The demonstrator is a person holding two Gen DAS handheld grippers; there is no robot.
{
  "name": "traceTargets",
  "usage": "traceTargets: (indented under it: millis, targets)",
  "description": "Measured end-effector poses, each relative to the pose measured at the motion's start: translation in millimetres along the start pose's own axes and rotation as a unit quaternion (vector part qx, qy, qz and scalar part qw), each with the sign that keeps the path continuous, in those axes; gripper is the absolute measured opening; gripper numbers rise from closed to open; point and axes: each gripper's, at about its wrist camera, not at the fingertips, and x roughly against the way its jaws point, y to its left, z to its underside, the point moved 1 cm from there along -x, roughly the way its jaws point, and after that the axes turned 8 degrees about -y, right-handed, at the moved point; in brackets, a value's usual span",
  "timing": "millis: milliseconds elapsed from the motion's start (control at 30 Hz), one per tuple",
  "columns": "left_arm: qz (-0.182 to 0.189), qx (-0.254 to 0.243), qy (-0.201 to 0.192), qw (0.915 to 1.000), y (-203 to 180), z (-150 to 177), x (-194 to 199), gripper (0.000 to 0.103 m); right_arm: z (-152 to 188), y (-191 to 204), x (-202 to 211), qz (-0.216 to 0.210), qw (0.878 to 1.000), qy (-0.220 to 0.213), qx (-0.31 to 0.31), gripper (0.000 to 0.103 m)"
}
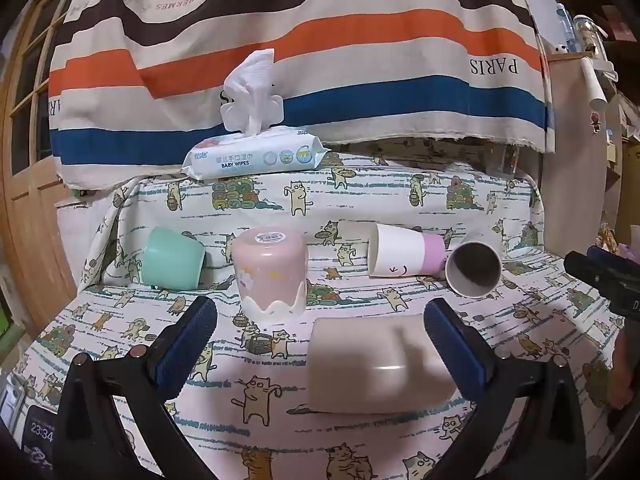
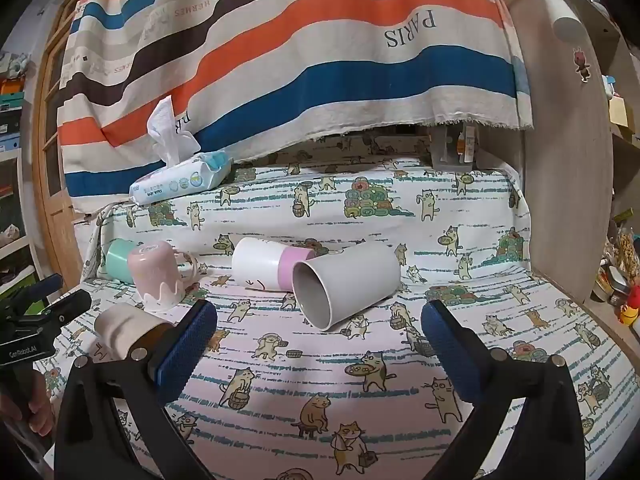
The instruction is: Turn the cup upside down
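Several cups are on the cat-print cloth. A pink cup (image 1: 272, 276) stands upside down, also in the right wrist view (image 2: 157, 276). A beige cup (image 1: 376, 368) lies on its side, also seen from the right (image 2: 124, 330). A grey cup (image 1: 474, 266) (image 2: 344, 284), a white-and-lilac cup (image 1: 404, 256) (image 2: 268, 264) and a mint cup (image 1: 172, 258) (image 2: 116, 258) also lie on their sides. My left gripper (image 1: 320, 344) is open, the beige cup just inside its right finger. My right gripper (image 2: 318, 344) is open and empty, in front of the grey cup.
A pack of baby wipes (image 1: 256, 156) (image 2: 180, 178) sits at the back on the raised ledge under a striped hanging cloth (image 1: 304, 40). A wooden door (image 1: 28, 200) is at left, shelves with clutter (image 2: 620, 280) at right.
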Motion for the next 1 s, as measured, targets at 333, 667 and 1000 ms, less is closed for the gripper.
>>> traceTargets:
  millis: [333,667,1000]
  targets:
    - [-0.001,-0.004,-0.003,1.0000,-0.2,-0.1,0.1,0.103,0.0,-0.3,-0.2,-0.001,1.000,0.003,-0.006,0.103]
    - [-0.003,-0.005,-0.004,1.0000,-0.3,-0.1,0.5,0.103,0.0,-0.3,-0.2,0.000,1.000,0.003,-0.006,0.103]
    - [-0.004,-0.005,-0.004,1.0000,-0.2,-0.2,0.9,0.103,0.0,-0.3,-0.2,-0.001,1.000,0.003,-0.007,0.103]
